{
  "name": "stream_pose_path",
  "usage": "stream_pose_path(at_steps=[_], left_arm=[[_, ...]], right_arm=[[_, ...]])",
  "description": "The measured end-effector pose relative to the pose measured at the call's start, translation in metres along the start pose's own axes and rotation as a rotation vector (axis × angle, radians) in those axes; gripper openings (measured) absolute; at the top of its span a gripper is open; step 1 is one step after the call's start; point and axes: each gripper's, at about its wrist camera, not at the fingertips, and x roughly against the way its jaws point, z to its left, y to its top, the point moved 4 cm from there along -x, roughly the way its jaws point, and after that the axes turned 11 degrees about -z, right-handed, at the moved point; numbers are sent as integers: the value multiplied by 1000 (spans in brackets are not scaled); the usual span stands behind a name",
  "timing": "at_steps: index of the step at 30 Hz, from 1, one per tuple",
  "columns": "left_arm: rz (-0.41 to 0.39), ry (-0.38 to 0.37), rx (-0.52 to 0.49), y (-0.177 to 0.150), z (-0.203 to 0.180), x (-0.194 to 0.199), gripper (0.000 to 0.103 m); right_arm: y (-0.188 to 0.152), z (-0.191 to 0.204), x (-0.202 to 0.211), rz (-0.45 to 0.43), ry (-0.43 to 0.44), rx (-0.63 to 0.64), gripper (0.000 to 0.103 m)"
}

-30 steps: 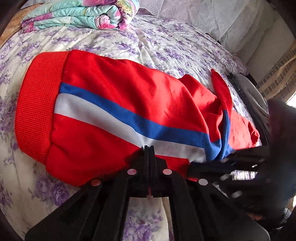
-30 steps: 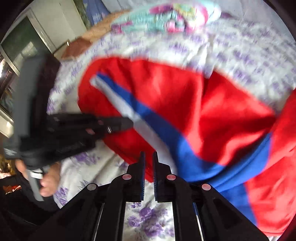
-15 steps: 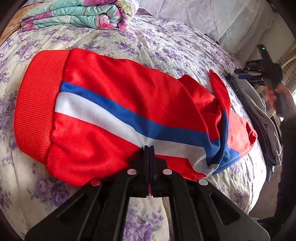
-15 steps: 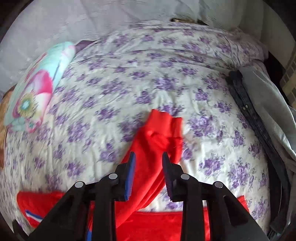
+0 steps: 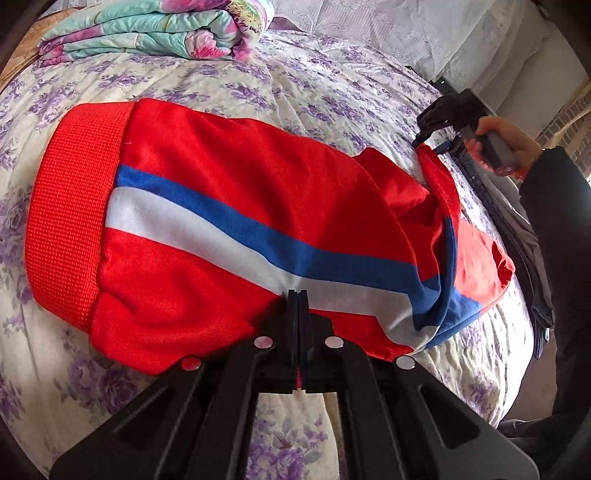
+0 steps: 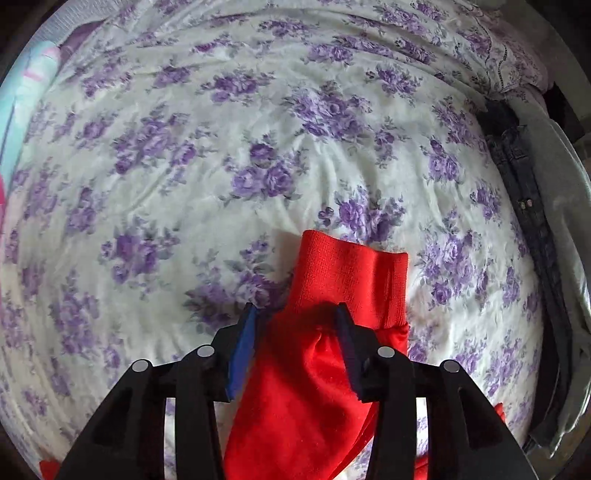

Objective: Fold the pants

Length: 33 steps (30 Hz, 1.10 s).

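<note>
Red pants with a blue and a white side stripe lie across the floral bedsheet, ribbed waistband at the left. My left gripper is shut, its tips pressed on the near edge of the pants. My right gripper is open, its jaws on either side of the red ribbed leg cuff, which lies on the sheet. In the left wrist view the right gripper sits at the far leg end.
A folded floral quilt lies at the head of the bed. Dark and grey clothes lie along the right edge of the bed, also visible in the left wrist view. The person's sleeve is at the right.
My right gripper swung away from the near side, came down at the far leg cuff and opened wider around it. My left gripper stayed shut at the near edge.
</note>
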Motion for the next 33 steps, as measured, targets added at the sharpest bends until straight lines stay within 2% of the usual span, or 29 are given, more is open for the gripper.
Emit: stream_pose_path(at_steps=[2, 3, 7, 10, 14, 17, 19, 21, 23, 25, 27, 33], left_arm=[[2, -10, 5, 0, 1, 0, 1], [4, -19, 11, 1, 3, 0, 1], [11, -44, 33, 1, 7, 0, 1], [13, -52, 37, 1, 7, 1, 1], [17, -62, 46, 1, 8, 2, 1], [16, -57, 42, 1, 6, 2, 1], [17, -53, 39, 0, 6, 3, 1], [18, -44, 30, 1, 4, 3, 1], [20, -27, 8, 1, 0, 1, 1], [22, -15, -6, 2, -2, 0, 1], [24, -16, -5, 2, 0, 0, 1], [16, -21, 12, 2, 2, 1, 1]], right_arm=[[-3, 2, 1, -30, -12, 28, 32], [-4, 2, 7, -47, 9, 39, 17], [-9, -17, 49, -135, 108, 3, 15], [-19, -48, 93, -218, 193, -19, 15], [-49, -123, 145, -331, 290, -88, 14], [-95, -190, 156, -385, 361, -171, 14], [-138, -227, 149, -404, 380, -213, 14], [-173, -253, 120, -380, 391, -259, 14], [-203, -266, 67, -298, 392, -285, 14], [-226, -270, 20, -218, 433, -318, 13], [-234, -276, 18, -275, 503, -331, 13], [-240, -278, 26, -280, 530, -293, 14]])
